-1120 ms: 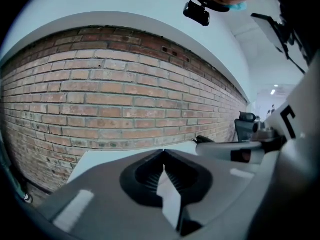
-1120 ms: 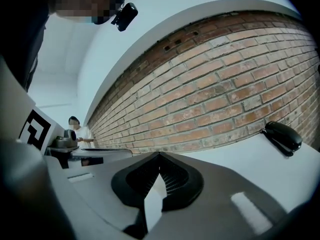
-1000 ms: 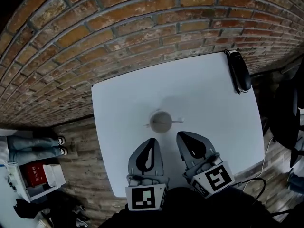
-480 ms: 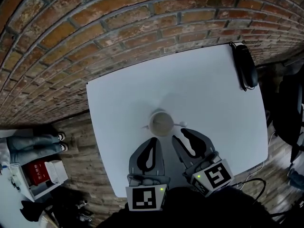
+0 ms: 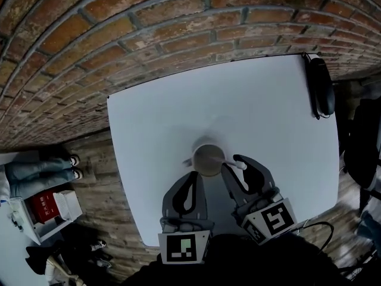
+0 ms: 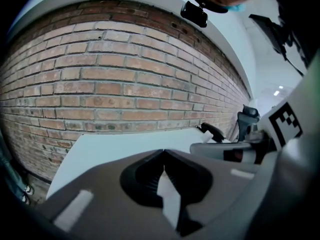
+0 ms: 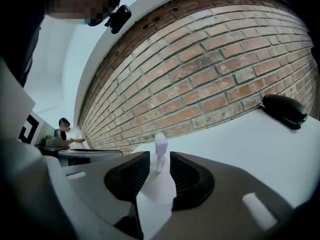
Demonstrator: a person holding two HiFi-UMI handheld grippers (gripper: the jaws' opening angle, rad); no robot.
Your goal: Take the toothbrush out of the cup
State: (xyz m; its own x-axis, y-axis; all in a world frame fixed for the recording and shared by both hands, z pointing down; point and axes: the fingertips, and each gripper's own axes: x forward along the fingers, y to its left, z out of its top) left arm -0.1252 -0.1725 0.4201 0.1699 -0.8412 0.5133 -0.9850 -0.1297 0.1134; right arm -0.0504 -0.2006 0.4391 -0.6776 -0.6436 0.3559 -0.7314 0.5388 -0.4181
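A pale cup (image 5: 208, 158) stands near the front of the white table (image 5: 268, 112). A white toothbrush (image 5: 238, 165) lies across its rim, one end poking out to each side. My right gripper (image 5: 232, 162) is at the cup's right side. Its jaws are opening, and the toothbrush end (image 7: 160, 146) stands upright between them, untouched by the pads. In the right gripper view the right gripper (image 7: 160, 156) frames that end against the brick wall. My left gripper (image 5: 191, 176) is shut and empty just in front of the cup, left of centre. The left gripper (image 6: 163, 152) shows its tips meeting.
A black stapler-like object (image 5: 320, 85) lies at the table's far right corner. A brick wall (image 5: 149, 28) runs behind the table. Left of the table are a person's legs (image 5: 36, 171) and a box with a red pack (image 5: 50, 210). A dark chair (image 5: 360, 142) stands at the right.
Both grippers have come down and forward to the cup. The right jaws went from shut to open, and the toothbrush's right end now lies between them.
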